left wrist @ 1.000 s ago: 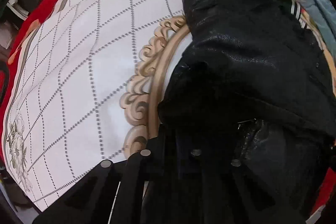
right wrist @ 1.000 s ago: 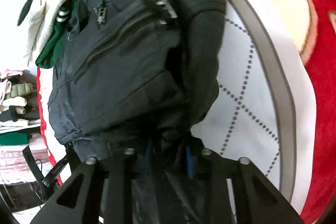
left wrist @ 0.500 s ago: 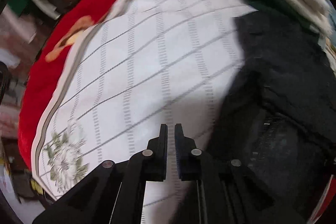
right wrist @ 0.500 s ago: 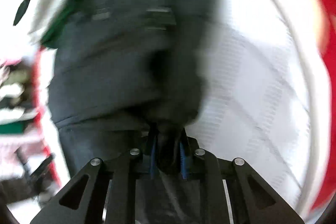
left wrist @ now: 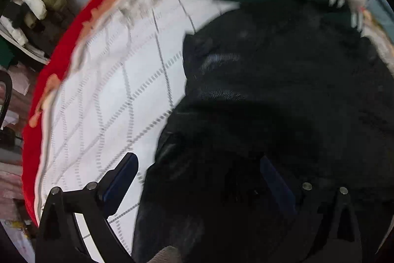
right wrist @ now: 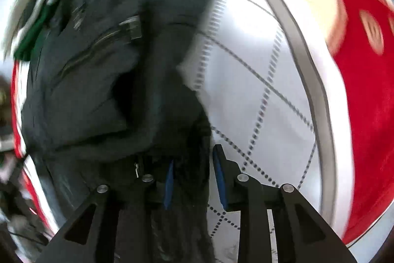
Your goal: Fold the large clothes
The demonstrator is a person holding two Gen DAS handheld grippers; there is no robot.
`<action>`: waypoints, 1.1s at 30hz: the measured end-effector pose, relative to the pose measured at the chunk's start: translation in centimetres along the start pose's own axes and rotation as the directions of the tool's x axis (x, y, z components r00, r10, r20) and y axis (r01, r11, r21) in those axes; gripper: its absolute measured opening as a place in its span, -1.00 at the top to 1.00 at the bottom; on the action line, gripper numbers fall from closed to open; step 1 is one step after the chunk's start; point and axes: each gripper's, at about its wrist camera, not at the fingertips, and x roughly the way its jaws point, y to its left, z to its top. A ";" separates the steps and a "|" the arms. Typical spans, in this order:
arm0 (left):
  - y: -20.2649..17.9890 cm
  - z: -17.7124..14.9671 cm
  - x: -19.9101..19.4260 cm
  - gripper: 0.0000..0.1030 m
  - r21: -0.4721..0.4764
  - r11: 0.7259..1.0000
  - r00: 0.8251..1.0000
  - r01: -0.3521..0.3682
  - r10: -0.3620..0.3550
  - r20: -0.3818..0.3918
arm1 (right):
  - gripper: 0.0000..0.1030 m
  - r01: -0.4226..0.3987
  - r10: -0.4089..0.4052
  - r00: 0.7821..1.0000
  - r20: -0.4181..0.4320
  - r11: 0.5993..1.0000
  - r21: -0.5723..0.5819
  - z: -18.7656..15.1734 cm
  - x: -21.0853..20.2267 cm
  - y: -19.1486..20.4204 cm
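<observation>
Black jacket (left wrist: 283, 95) on white quilted blanket (left wrist: 103, 100), red border (right wrist: 364, 95) | left tool (left wrist: 199, 171) spread wide over jacket | right tool (right wrist: 193, 164) parted, fabric between fingers

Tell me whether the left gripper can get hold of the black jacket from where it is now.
Probably yes. The left gripper has its jaws spread wide, and a fold of the black jacket already lies between them on the white quilted blanket. Nothing visible blocks it, though the picture is blurred.
</observation>
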 end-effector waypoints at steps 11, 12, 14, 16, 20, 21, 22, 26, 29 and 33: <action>1.6 -0.2 -5.0 -1.00 -0.088 0.996 0.999 0.022 -0.018 0.045 | 0.29 0.198 -0.191 0.979 0.076 0.974 -0.106 0.1 -8.0 6.1; 1.8 0.3 -5.6 -1.00 -0.115 0.993 0.998 0.028 -0.021 0.064 | 0.29 0.179 -0.166 0.980 0.111 0.977 -0.115 0.5 -8.5 7.0; 1.4 1.6 -5.1 -1.00 -0.124 0.992 0.997 0.025 -0.016 0.075 | 0.29 0.128 -0.104 0.983 0.154 0.979 -0.158 2.0 -8.1 9.4; 0.6 3.2 -3.1 -1.00 -0.121 0.993 0.999 -0.012 0.018 0.050 | 0.29 0.078 -0.056 0.990 0.128 0.981 -0.178 3.6 -6.1 11.3; -1.0 5.3 3.3 -1.00 -0.083 0.996 0.999 -0.024 0.020 -0.050 | 0.43 0.222 -0.203 0.974 0.099 0.944 -0.242 5.2 -1.1 12.2; -0.9 5.4 3.9 -1.00 -0.104 0.995 0.999 0.007 -0.012 -0.042 | 0.46 0.272 -0.254 0.962 0.098 0.927 -0.257 5.2 -0.1 12.2; -0.7 5.7 4.0 -1.00 -0.114 0.993 0.999 0.021 -0.024 -0.029 | 0.46 0.315 -0.298 0.949 0.104 0.913 -0.259 5.3 0.4 12.3; -0.5 5.8 3.5 -1.00 -0.084 0.996 1.000 0.009 -0.011 -0.024 | 0.43 0.367 -0.358 0.930 0.085 0.894 -0.256 5.8 1.3 14.0; -0.4 5.6 2.1 -1.00 -0.049 0.998 0.999 -0.036 0.035 -0.009 | 0.35 0.317 -0.314 0.948 0.055 0.917 -0.241 6.6 0.2 13.6; -0.9 4.2 -1.4 -1.00 -0.012 0.991 0.990 -0.131 0.131 0.055 | -0.38 0.237 -0.230 0.972 0.055 0.954 -0.185 6.6 -3.9 11.7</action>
